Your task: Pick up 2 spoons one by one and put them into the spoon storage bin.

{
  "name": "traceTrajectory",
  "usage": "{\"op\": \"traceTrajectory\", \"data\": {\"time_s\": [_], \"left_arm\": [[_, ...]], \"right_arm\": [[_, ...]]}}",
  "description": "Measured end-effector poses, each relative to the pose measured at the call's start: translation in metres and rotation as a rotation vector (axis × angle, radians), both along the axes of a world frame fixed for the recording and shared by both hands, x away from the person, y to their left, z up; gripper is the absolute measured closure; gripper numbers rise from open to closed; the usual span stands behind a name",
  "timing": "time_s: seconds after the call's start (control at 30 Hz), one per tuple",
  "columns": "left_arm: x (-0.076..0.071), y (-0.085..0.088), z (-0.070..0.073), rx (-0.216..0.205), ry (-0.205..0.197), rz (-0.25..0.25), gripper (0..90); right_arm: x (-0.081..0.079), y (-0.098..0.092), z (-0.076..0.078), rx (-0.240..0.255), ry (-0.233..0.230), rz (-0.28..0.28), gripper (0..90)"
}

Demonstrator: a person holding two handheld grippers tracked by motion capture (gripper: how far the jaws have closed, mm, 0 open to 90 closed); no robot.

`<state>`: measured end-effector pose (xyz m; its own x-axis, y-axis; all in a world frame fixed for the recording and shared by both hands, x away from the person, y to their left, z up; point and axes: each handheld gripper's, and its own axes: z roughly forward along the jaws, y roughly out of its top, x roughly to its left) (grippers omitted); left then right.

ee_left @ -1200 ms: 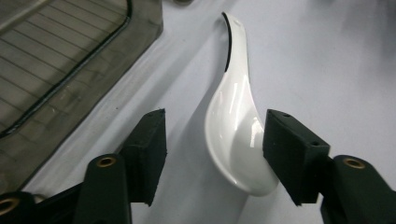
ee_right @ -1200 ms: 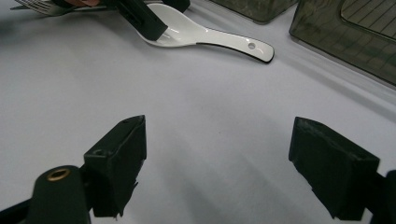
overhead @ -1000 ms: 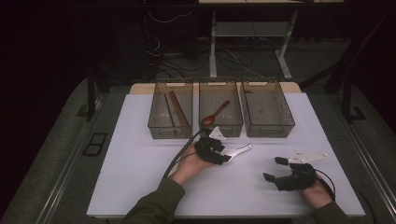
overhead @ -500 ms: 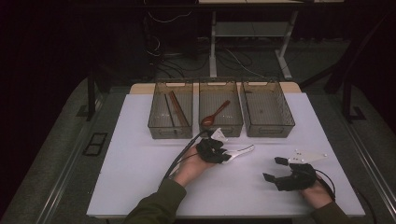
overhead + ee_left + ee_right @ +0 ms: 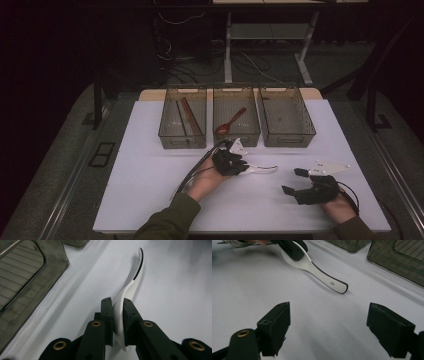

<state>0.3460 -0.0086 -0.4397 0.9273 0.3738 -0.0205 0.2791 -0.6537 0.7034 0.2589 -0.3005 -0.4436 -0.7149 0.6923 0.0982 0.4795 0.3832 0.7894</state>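
Note:
A white spoon (image 5: pixel 263 170) with a black edge lies on the white table (image 5: pixel 150 190), its handle pointing right. My left gripper (image 5: pixel 244 168) holds it at the wide bowl end. Its jaws have just been closing with the spoon between them, and in the left gripper view both pads press on the white spoon (image 5: pixel 133 282) at the left gripper (image 5: pixel 117 303). My right gripper (image 5: pixel 291 181) rests at the table's right front, open, nothing between its jaws. The right gripper (image 5: pixel 328 322) faces the spoon (image 5: pixel 319 272) and the left gripper (image 5: pixel 293 250).
Three smoky clear bins stand in a row at the back: the left bin (image 5: pixel 170 135) holds brown chopsticks, the middle bin (image 5: pixel 237 137) a brown spoon (image 5: pixel 230 121), the right bin (image 5: pixel 287 136) nothing. A metal fork (image 5: pixel 234 243) lies beyond the left gripper.
The left gripper's jaws have closed onto the white spoon's bowl end, with the hand barely shifting. The right hand and gripper have kept still.

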Motion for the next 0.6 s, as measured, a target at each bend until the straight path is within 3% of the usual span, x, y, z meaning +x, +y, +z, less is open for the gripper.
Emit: {"op": "traceTrajectory", "data": {"time_s": [0.13, 0.6], "left_arm": [[0.0, 0.001, 0.002, 0.014, -0.007, -0.012, 80.4], [0.0, 0.013, 0.016, -0.043, -0.023, -0.022, 80.4]], "right_arm": [[0.0, 0.0, 0.0, 0.0, -0.001, 0.0, 18.9], [0.0, 0.0, 0.0, 0.0, 0.0, 0.003, 18.9]]}}
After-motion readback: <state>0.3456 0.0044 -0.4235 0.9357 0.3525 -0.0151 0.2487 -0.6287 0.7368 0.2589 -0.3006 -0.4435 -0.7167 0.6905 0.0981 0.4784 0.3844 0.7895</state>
